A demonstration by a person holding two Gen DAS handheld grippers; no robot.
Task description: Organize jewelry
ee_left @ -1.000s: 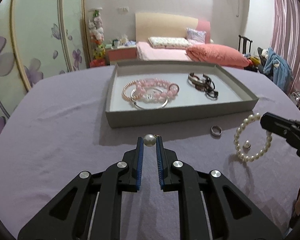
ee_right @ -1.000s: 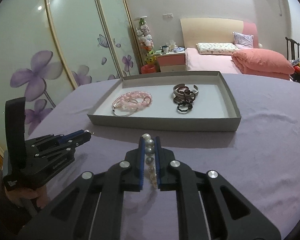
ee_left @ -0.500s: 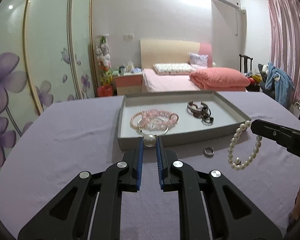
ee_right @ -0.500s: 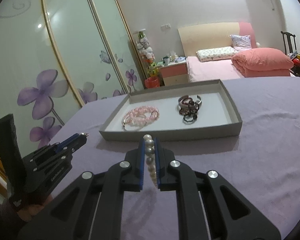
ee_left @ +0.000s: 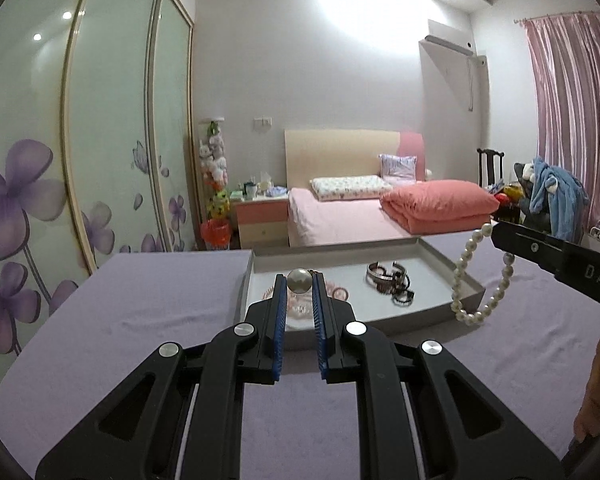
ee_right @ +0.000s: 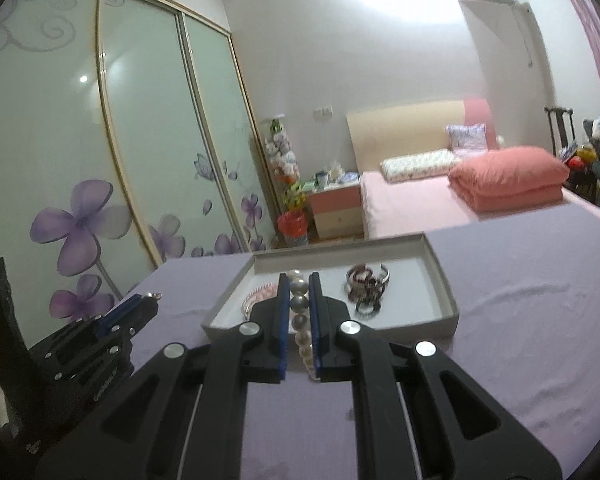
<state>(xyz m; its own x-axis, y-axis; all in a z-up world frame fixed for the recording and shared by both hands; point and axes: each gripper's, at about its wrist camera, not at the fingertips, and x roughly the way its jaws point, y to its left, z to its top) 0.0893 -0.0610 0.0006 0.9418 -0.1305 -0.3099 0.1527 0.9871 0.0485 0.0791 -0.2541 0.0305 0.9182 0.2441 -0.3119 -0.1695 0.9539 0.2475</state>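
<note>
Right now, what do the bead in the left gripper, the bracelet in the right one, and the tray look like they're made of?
Single bead in the left gripper: pearl or imitation, with a smooth, glossy off-white sheen.
Pearl bracelet hanging from the right gripper: matching round cream beads, likely strung; real or faux is unclear.
Tray: probably matte grey cardboard, with thin straight walls and no shine.

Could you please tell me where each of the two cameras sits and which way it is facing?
Left wrist: rides the left claw, which pinches a single pearl, facing the grey tray and the bed; the right claw enters at right.
Right wrist: rides the right claw, shut on the pearl bracelet, facing the same way; the left claw shows lower left.
Shared: tray, bed, purple tablecloth.
</note>
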